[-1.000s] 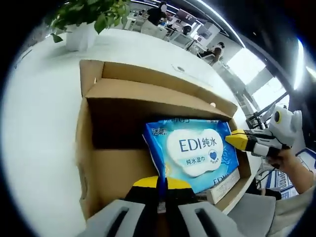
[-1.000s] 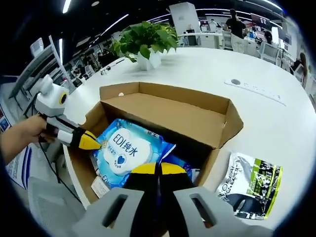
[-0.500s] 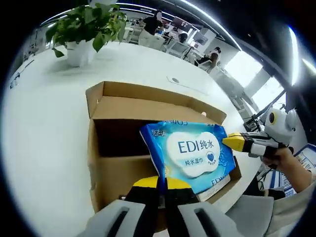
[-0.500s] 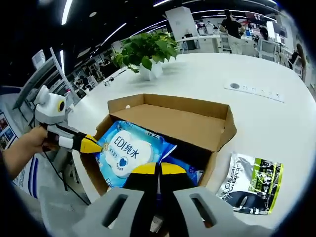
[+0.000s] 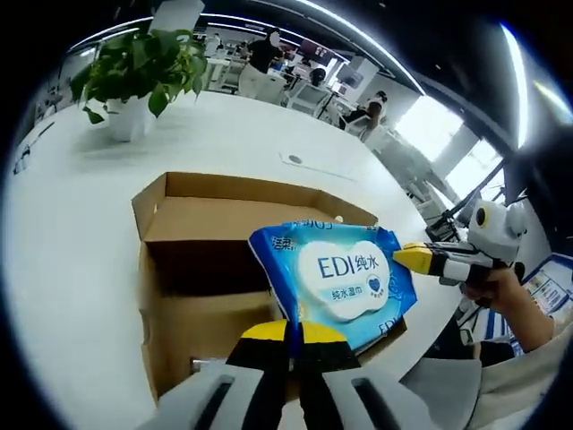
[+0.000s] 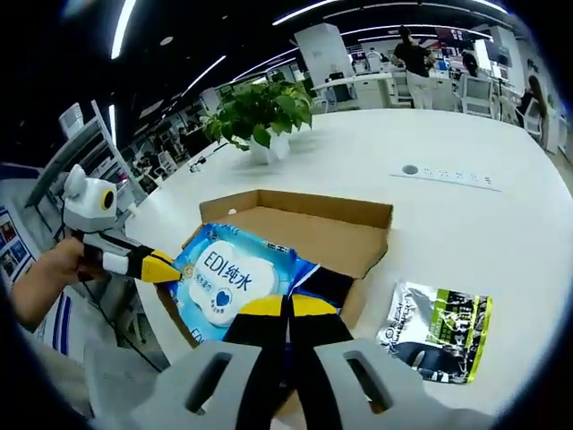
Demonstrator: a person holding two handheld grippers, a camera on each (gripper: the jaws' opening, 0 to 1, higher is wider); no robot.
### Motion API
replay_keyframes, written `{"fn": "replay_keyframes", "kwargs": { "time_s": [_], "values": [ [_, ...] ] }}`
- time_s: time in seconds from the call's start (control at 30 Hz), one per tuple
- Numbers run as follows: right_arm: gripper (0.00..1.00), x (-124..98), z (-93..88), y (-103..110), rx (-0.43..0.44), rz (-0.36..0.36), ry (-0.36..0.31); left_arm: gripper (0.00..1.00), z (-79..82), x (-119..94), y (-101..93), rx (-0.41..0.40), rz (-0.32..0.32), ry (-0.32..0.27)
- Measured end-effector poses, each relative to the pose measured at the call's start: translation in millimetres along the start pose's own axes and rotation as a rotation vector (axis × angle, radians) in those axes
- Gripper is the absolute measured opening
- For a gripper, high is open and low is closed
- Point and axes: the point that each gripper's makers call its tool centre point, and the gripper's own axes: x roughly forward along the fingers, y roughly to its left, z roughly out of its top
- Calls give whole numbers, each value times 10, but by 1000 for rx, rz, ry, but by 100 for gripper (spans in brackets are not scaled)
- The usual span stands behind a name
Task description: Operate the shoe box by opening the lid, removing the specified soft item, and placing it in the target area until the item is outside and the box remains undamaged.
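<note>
In the left gripper view, your left gripper is clamping its jaws shut on the near edge of the wipes pack, while the right gripper is pinching the pack's opposite side edge, so you are carrying it between both hands above the open shoe box, which is sitting near the table's front edge. Judge this pack as light, soft and slick: the plastic film is going to slide and sag, so grip the crimped seams rather than the bulging middle. Its printed face is pointing up toward the camera, and its long axis is running across from one gripper to the other. In the right gripper view, your right gripper is closing its jaws on the pack's edge, with the left gripper biting the far end; the pack is hanging over the box's open front corner, lid flap standing behind. A green pouch is lying on the table beside the box.
</note>
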Motion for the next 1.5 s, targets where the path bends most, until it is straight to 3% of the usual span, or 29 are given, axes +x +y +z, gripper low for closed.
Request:
{"fn": "replay_keyframes", "kwargs": {
  "time_s": [0.67, 1.5],
  "values": [
    [0, -485, -53, -579, 86, -91, -39, 1, 81, 368, -694, 72, -83, 11],
    [0, -973, -174, -1330, 161, -195, -60, 1, 105, 938, -1377, 159, -156, 57]
  ]
}}
